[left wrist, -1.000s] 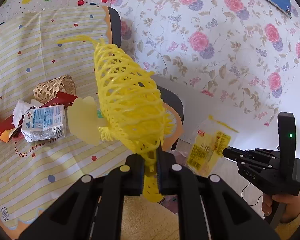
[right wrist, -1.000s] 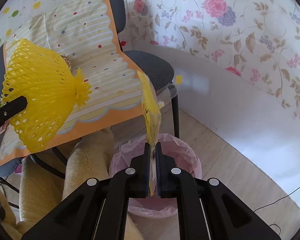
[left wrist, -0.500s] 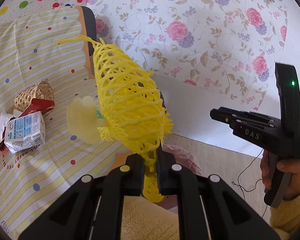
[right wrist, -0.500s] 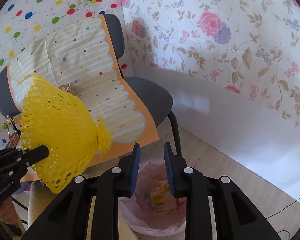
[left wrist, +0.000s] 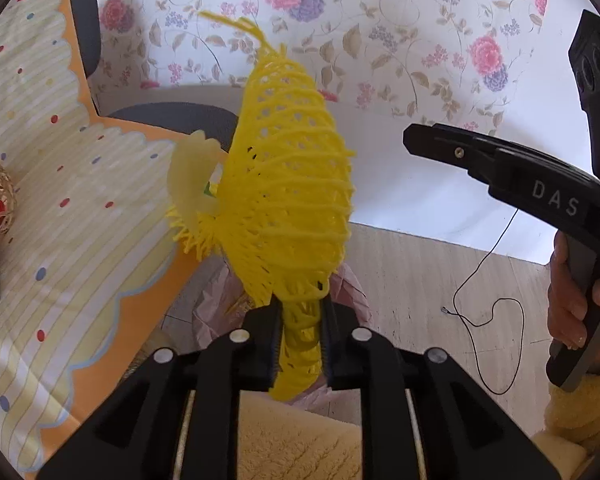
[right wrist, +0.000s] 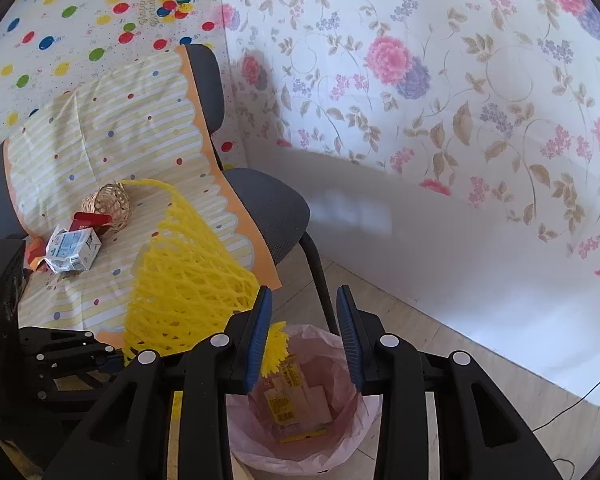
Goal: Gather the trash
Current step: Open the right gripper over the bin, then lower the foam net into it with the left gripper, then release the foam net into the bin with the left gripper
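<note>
On the chair at left, a crushed milk carton [right wrist: 73, 249] lies just beside a small wicker basket [right wrist: 107, 201] on the striped cloth [right wrist: 112, 132]; your left gripper [left wrist: 300, 334] is clamped on the neck of a yellow foam fruit net [left wrist: 290, 196], which fans out above the pink-lined trash bin [right wrist: 300, 412]; inside the bin lies a yellow wrapper [right wrist: 286, 392]; at right, your right gripper [right wrist: 304, 338] hangs over the bin, its jaws wide apart and holding nothing.

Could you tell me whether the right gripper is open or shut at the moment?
Open: the right gripper holds nothing, its jaws apart above the pink-lined bin.
</note>
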`<state>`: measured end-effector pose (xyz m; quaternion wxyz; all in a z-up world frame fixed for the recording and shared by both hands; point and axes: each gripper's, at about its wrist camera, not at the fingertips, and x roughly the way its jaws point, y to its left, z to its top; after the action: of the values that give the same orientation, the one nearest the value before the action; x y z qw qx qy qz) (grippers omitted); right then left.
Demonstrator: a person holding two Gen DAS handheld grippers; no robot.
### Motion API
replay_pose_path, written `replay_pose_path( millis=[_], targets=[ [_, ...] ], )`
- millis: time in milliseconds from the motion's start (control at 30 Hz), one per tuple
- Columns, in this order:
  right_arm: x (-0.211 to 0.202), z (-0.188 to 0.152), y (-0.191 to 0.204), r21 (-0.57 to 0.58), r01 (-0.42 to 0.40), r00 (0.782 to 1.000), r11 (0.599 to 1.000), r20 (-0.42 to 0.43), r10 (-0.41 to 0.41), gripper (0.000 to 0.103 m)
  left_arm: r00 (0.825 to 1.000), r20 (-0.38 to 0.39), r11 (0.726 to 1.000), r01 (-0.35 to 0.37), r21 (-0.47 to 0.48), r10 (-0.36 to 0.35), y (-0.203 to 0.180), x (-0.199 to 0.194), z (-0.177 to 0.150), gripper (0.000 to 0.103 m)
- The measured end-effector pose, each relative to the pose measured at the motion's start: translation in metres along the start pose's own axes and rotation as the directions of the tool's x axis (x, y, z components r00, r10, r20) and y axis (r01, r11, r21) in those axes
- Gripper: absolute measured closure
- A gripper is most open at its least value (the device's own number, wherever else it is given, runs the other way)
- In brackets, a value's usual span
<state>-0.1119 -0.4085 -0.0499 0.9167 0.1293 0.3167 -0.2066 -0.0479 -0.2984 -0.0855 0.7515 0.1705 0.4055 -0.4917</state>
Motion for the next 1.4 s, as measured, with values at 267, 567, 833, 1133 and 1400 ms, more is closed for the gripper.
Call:
replay_pose_path(
  millis=[267, 567, 833, 1133, 1400],
  targets=[
    [0.013, -0.005, -0.013, 0.020, 0.015, 1.000, 1.000, -0.026, -0.015, 0.065, 0.998, -0.063, 1.000, -0.018, -0.009, 0.017, 0.004, 0.022, -0.003, 0.057],
    [0.020, -0.006, -0.020, 0.021, 0.054, 0.998, 0.998, -0.047, -0.053, 0.064, 0.994, -0.106, 0.999, 0.041, 0.002, -0.040, 0.005, 0.031, -0.011, 0.054],
    [0.008, -0.004, -0.025, 0.023, 0.073, 0.997, 0.997, -0.026, -0.073, 0.063, 0.986, -0.134, 0.992, 0.108, 0.065, -0.098, -0.015, 0.034, -0.016, 0.055],
    [0.007, -0.004, -0.020, 0.013, 0.053, 0.998, 0.999, -0.025, -0.052, 0.063, 0.996, -0.090, 0.999, -0.025, -0.045, 0.021, 0.020, 0.026, -0.010, 0.055],
    [0.003, 0.000, -0.009, 0.000, 0.044, 0.999, 0.999, -0.015, -0.044, 0.063, 0.995, -0.007, 0.992, -0.102, -0.071, 0.102, 0.033, -0.005, -0.004, 0.055]
  ],
)
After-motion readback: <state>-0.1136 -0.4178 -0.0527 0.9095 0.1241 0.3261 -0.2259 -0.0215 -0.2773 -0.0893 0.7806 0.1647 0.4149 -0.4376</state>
